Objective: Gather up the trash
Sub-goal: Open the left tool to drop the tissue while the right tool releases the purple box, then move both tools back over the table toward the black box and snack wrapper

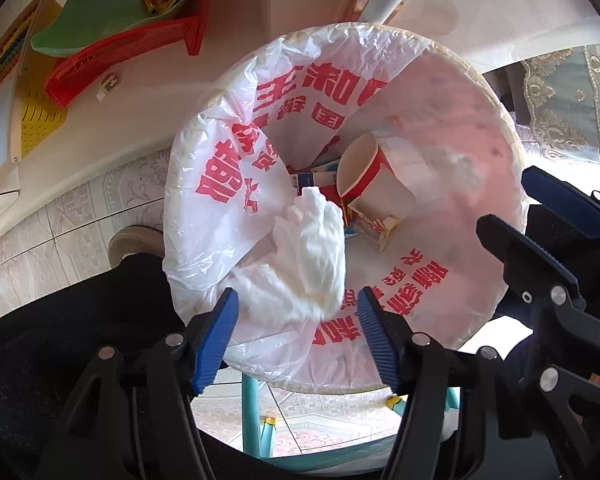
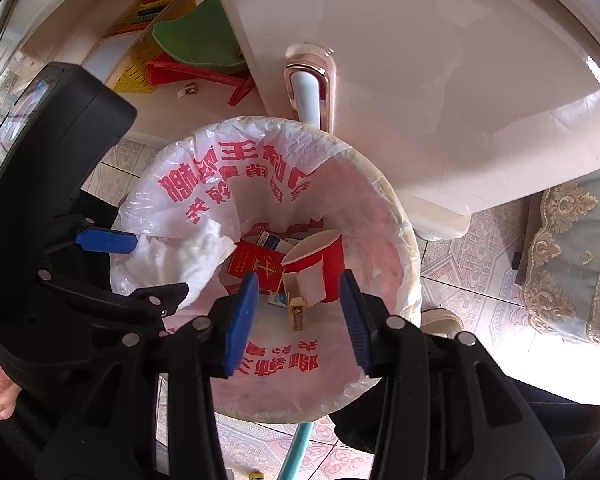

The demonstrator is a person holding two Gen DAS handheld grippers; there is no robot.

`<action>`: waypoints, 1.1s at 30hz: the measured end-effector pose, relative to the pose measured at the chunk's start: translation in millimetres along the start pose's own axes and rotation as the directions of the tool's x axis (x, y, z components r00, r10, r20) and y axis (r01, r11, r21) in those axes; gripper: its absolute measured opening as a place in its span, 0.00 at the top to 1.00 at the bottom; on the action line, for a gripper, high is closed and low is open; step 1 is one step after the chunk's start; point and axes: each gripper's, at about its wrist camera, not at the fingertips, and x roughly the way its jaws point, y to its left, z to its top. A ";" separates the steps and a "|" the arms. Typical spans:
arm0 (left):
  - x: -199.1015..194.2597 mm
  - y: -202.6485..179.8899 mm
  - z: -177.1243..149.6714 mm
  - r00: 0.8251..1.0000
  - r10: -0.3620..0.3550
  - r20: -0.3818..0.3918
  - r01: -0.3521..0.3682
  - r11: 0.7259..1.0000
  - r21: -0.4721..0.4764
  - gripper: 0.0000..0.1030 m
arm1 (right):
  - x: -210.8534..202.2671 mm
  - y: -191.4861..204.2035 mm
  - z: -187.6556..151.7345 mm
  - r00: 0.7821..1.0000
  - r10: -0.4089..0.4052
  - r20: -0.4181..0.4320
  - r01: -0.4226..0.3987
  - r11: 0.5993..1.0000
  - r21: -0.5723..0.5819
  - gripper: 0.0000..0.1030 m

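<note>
A round bin [image 1: 496, 92] [image 2: 400, 216] lined with a white plastic bag printed in red stands below both grippers. In it lie a red and white paper cup [image 1: 364, 168] [image 2: 324, 260], a red pack [image 2: 256, 264] and a small yellow box [image 2: 297, 312] [image 1: 388, 228]. My left gripper [image 1: 298, 336] [image 2: 140, 268] stands open over the near rim. A crumpled white tissue [image 1: 312, 248] [image 2: 180, 256] lies loose between and beyond its blue pads [image 1: 220, 336], resting on the bag. My right gripper [image 2: 298, 320] [image 1: 540, 220] is open above the bin's middle, with nothing gripped.
A white table with a pale leg [image 2: 308, 96] stands just behind the bin. A red plastic rack [image 1: 140, 36] holding a green piece and an abacus [image 2: 156, 8] sit beyond. Teal stool legs [image 1: 252, 408], a shoe [image 2: 440, 320] and lace-edged cloth [image 2: 568, 264] are on the tiled floor.
</note>
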 end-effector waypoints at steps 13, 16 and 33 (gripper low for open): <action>-4.4 4.4 -0.3 1.000 -0.008 0.013 0.009 1.000 -0.024 0.32 | -8.0 -4.8 0.0 1.000 0.009 0.017 -0.009 1.000 0.022 0.42; -6.2 3.9 -1.8 1.000 -0.002 0.018 0.003 1.000 -0.023 0.32 | -9.8 -2.7 -0.8 1.000 0.009 0.019 -0.009 1.000 0.019 0.42; -227.8 -8.5 -64.0 0.881 0.071 0.467 -0.262 0.896 0.358 0.20 | -226.5 -5.6 29.5 0.956 0.144 0.255 -0.086 0.970 -0.227 0.10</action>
